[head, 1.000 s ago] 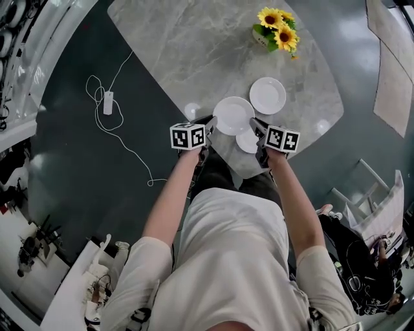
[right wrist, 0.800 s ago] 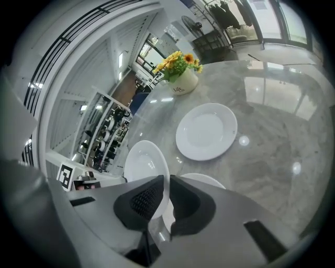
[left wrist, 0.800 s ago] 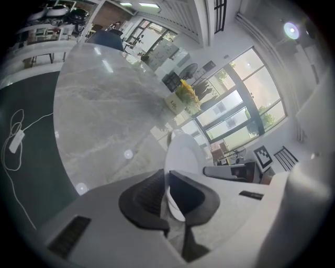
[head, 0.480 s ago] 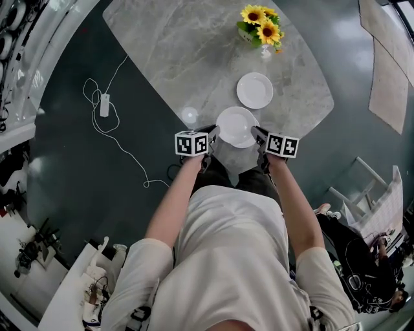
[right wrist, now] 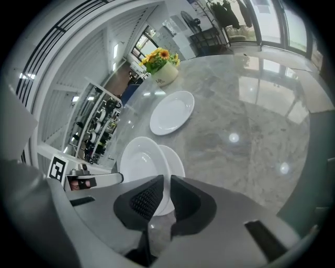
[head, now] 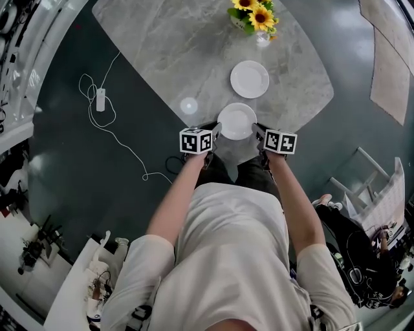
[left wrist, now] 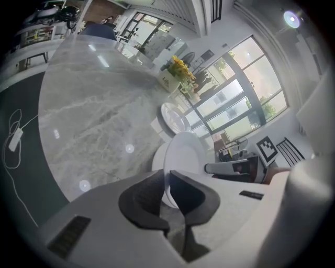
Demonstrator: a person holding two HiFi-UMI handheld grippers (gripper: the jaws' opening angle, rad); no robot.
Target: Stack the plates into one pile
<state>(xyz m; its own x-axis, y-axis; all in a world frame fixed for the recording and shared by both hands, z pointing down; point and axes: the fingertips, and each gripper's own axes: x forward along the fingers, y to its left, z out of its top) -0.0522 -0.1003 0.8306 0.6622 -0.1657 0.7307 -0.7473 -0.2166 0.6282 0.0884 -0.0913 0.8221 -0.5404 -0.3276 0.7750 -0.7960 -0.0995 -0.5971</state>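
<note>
You have the white plate [head: 237, 121] caught between both tools. Your left gripper [left wrist: 167, 179] has its dark pads closed on the plate's rim at one side, and your right gripper [right wrist: 166, 183] is clamped on the rim at the opposite side. In the head view the plate sits between the two marker cubes, over the near corner of the marble table [head: 168, 52], just in front of your body. The right gripper view shows a second plate [right wrist: 177, 163] lying on the table beneath it, with its edge peeking out past the held one. Whether the two touch I cannot tell, as the upper plate hides the gap. A third plate [head: 250, 79] lies flat further out on the table, apart from these two. Beyond it a pot of sunflowers [head: 252, 14] stands near the far edge. On the dark floor to your left lies a white cable [head: 123, 139] with a small white box [head: 100, 100] on it
</note>
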